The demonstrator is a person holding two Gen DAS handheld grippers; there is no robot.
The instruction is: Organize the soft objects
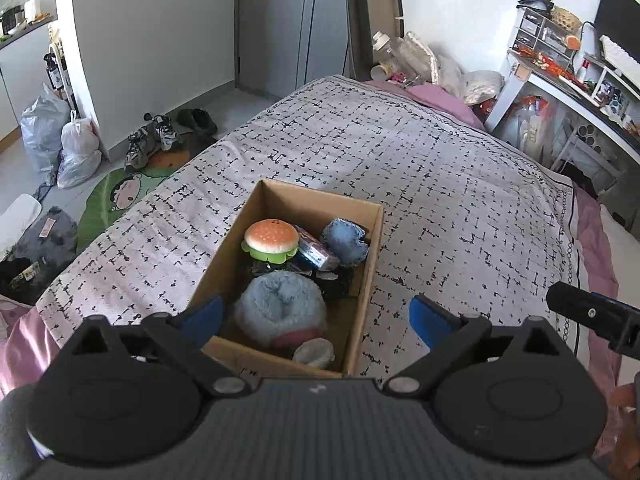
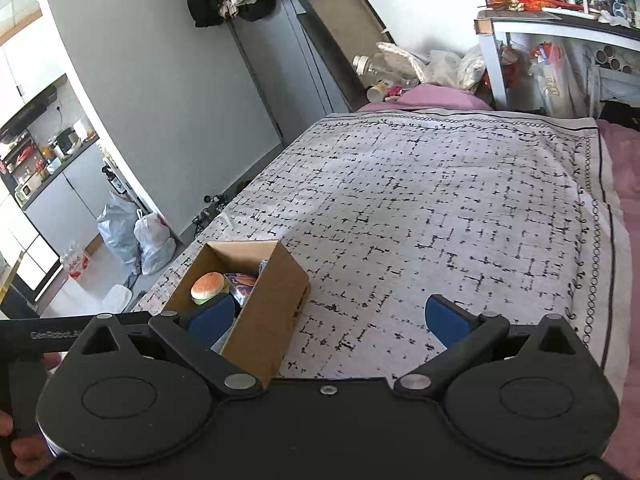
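A brown cardboard box [image 1: 366,264] sits on the patterned bedspread [image 1: 440,184]. Inside it lie a burger plush [image 1: 272,239], a fluffy blue plush [image 1: 280,306], a smaller blue plush [image 1: 346,240], a purple packet [image 1: 316,250] and a pale round item [image 1: 314,352]. My left gripper [image 1: 316,316] is open and empty, hovering over the box's near end. My right gripper [image 2: 328,318] is open and empty, to the right of the box [image 2: 268,320], its left finger over the box's rim. The burger plush [image 2: 208,286] also shows there.
The bedspread [image 2: 440,208] covers most of the bed, with pink sheet at its edges. A cluttered white desk [image 1: 568,92] stands at the right. Bags [image 1: 60,136], shoes [image 1: 154,138] and a cartoon mat [image 1: 120,196] lie on the floor at the left.
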